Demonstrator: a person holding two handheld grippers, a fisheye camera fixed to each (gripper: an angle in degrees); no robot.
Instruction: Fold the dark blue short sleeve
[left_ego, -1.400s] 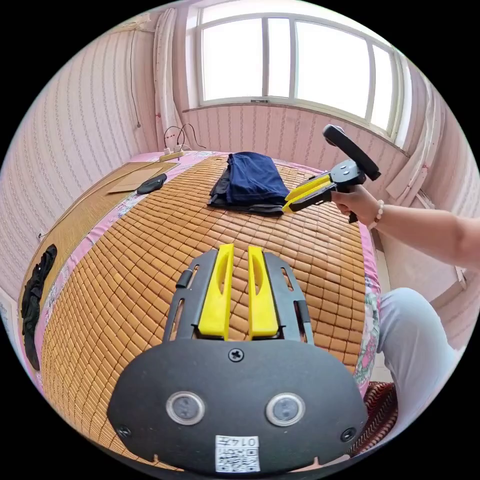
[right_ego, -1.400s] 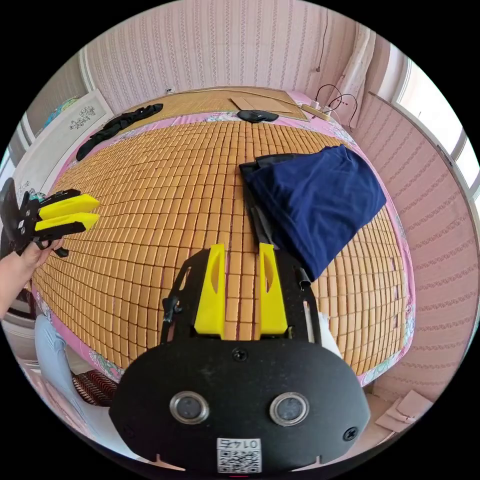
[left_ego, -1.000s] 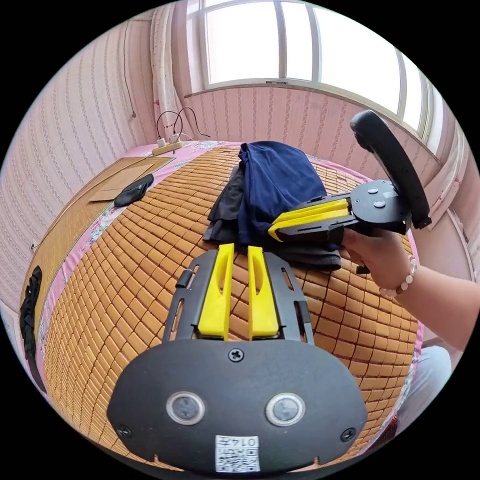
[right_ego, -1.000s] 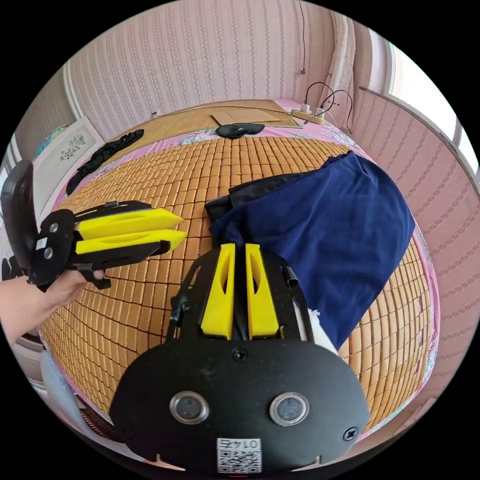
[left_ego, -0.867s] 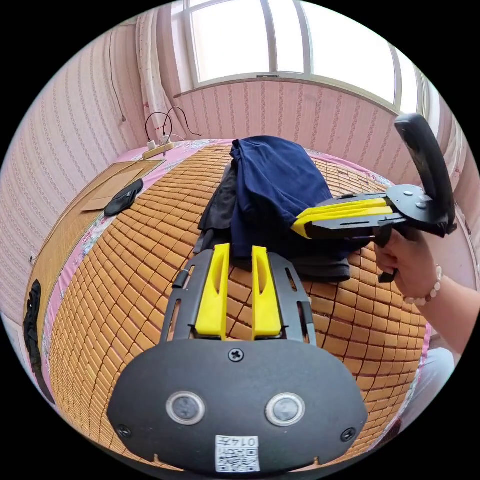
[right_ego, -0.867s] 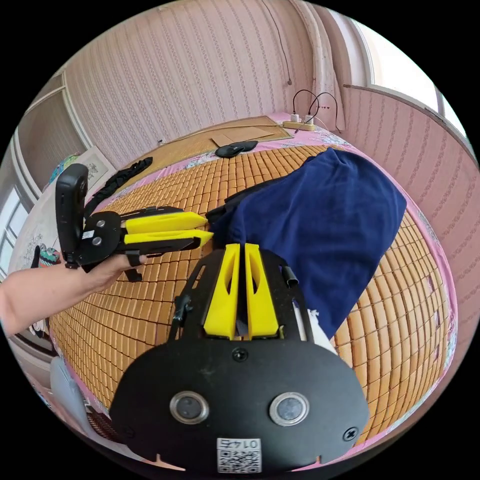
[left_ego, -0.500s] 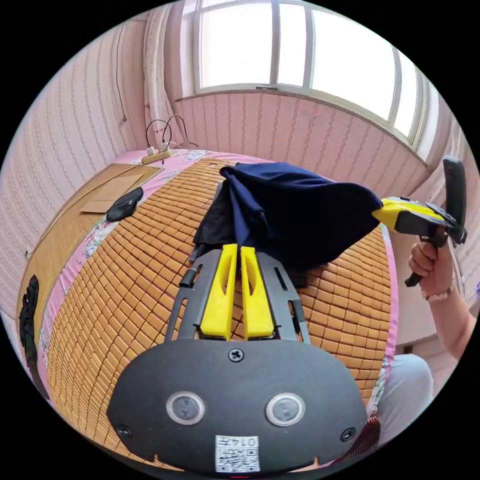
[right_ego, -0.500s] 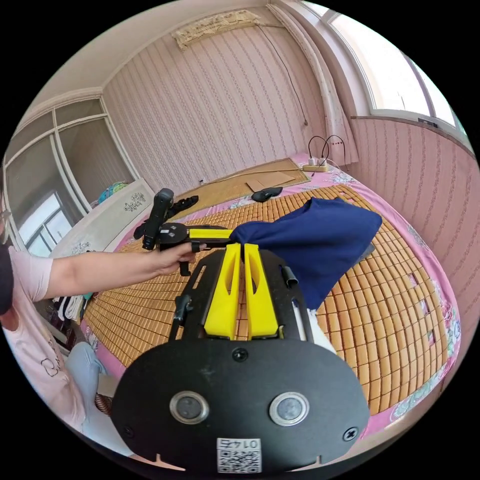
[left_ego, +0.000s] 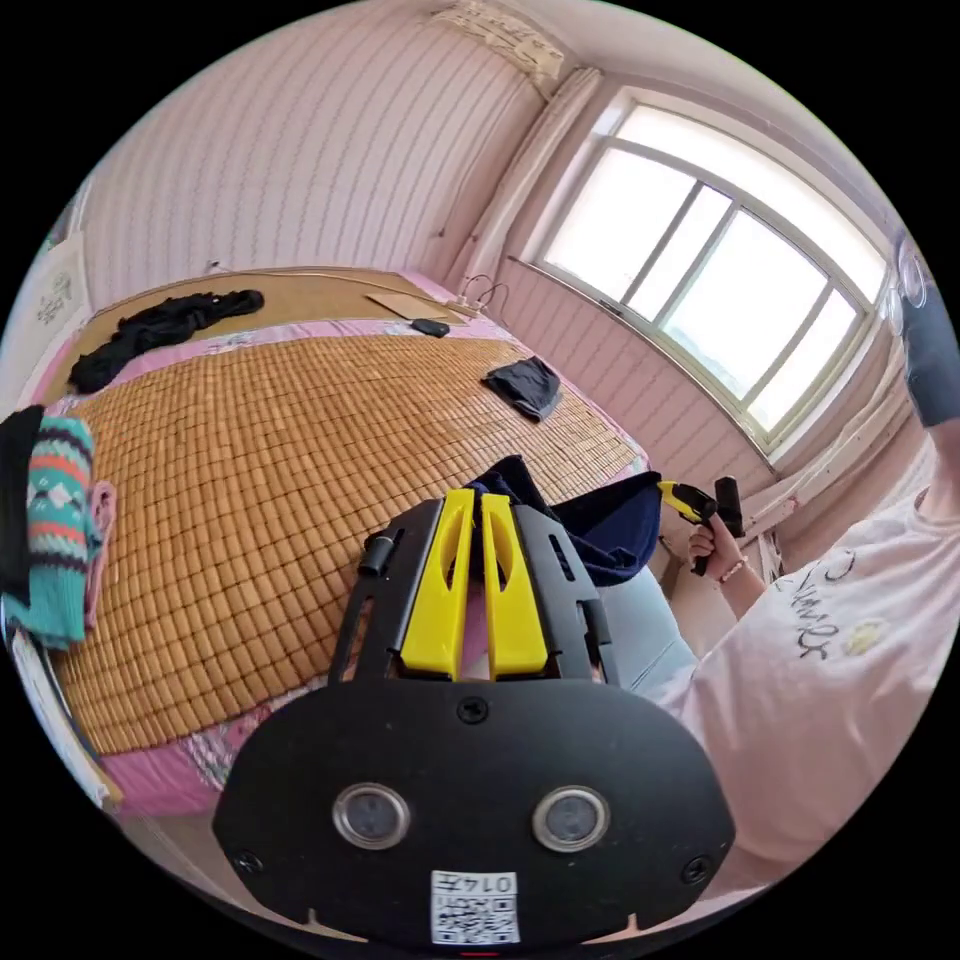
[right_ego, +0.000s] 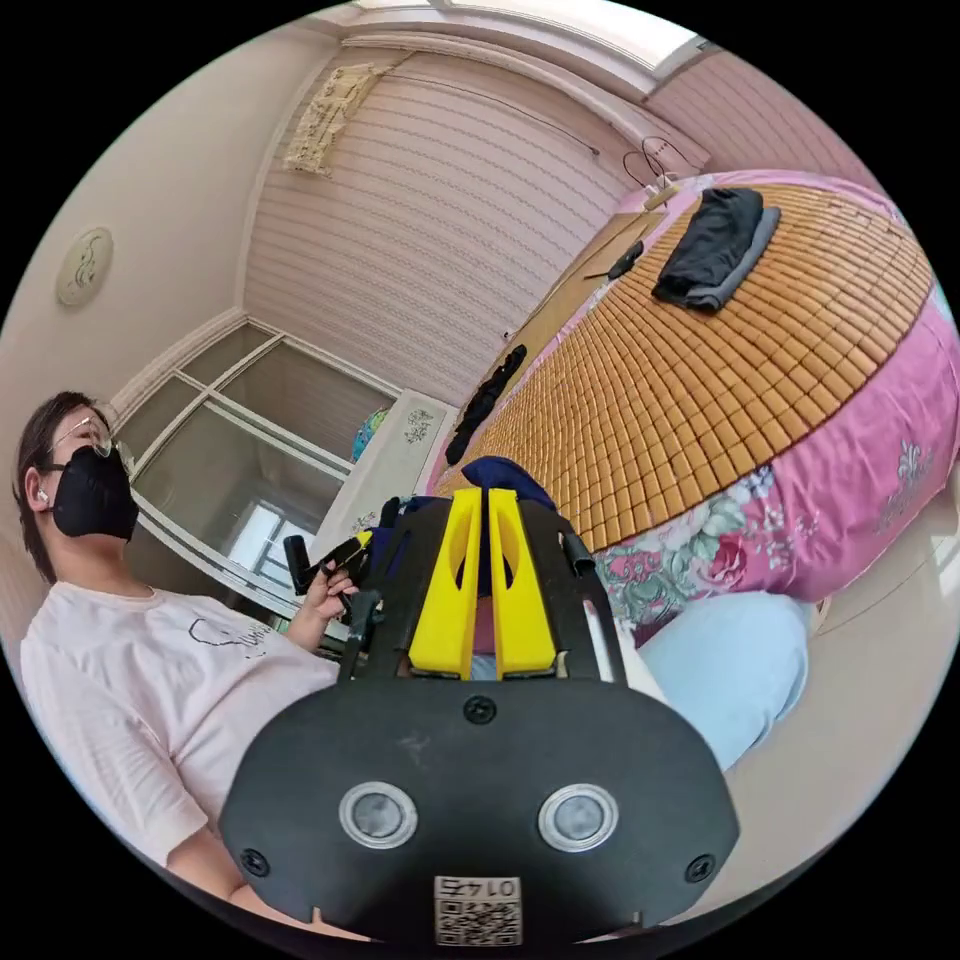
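- Left tongs (left_ego: 475, 500): in the left gripper view the two yellow jaws lie pressed together, pinching an edge of the dark blue shirt (left_ego: 610, 520) at their tips.
- Right tongs (right_ego: 478, 497): in the right gripper view the jaws are likewise closed, with dark blue cloth caught between them.
- Dark blue shirt: held off the bed (left_ego: 250, 440), hanging between the two pairs of tongs above the person's lap (left_ego: 640, 620), just off the bed's near edge.
- In the left gripper view, the right tongs show at the far corner of the shirt, gripped by a hand (left_ego: 712, 540) wearing a bead bracelet.
- In the right gripper view, the left tongs show beside the person's other hand (right_ego: 325, 597); the shirt partly hides them.
- Folded dark garment (left_ego: 525, 385): lying on the woven mat, well apart from the shirt, toward the window (left_ego: 700, 270).
- Black cloth (left_ego: 160, 325): strewn along the far side of the bed.
- Patterned knit piece (left_ego: 55, 530): at the bed's left edge.
- Writing: the person's pale pink top (left_ego: 830, 680) bears a dark script print, too distorted to read. A small code label sits on each tool body.
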